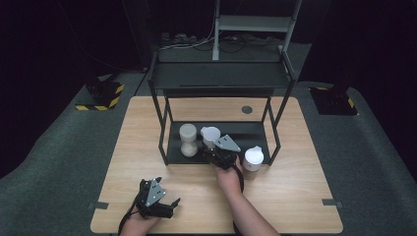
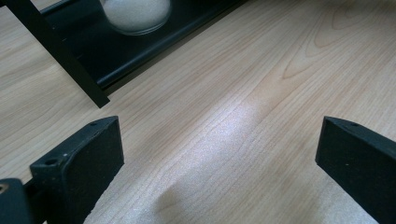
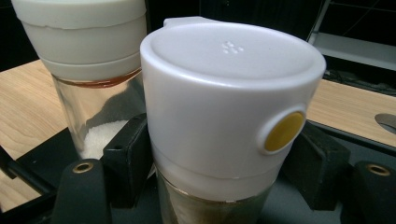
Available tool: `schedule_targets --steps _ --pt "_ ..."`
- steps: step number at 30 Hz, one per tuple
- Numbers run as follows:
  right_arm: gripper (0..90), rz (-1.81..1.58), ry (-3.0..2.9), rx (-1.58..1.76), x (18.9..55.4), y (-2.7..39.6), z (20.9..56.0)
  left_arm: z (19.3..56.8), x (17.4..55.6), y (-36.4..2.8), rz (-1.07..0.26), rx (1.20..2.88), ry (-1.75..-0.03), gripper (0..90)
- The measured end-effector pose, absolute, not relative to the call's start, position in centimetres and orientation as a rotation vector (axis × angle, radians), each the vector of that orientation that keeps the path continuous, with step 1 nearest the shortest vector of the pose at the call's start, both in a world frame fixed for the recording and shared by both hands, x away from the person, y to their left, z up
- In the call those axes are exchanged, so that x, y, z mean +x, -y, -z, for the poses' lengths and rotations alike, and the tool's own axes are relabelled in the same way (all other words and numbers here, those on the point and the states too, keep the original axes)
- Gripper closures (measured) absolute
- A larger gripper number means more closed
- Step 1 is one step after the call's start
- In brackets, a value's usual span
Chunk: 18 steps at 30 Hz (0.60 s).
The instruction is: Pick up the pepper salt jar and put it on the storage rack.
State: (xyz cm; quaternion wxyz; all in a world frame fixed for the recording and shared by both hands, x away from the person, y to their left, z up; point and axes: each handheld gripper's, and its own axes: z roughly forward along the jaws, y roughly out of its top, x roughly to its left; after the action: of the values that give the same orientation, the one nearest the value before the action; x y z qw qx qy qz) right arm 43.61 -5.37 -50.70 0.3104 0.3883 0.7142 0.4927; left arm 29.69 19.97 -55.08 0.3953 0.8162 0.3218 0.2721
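On the lower shelf of a black rack stands a glass shaker jar with a white lid and a yellow button. My right gripper is shut on it, and in the right gripper view the black pads press the jar from both sides below the lid. To its left stands a second white-lidded jar holding white grains. My left gripper rests open near the table's front left; its jaws stand wide apart over bare wood with nothing between them.
A third white-lidded jar stands by the rack's front right leg. The rack has an upper shelf over the jars. In the left gripper view a rack leg and the grain jar's base lie ahead. The wooden table ends close behind my hands.
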Motion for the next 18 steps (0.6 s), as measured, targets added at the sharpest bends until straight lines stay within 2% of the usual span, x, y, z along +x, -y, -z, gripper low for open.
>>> schedule_targets --steps 18 --pt "29.5 -1.296 -1.888 1.018 43.41 5.49 50.83 55.08 29.67 -19.95 -0.697 2.075 -0.81 1.2"
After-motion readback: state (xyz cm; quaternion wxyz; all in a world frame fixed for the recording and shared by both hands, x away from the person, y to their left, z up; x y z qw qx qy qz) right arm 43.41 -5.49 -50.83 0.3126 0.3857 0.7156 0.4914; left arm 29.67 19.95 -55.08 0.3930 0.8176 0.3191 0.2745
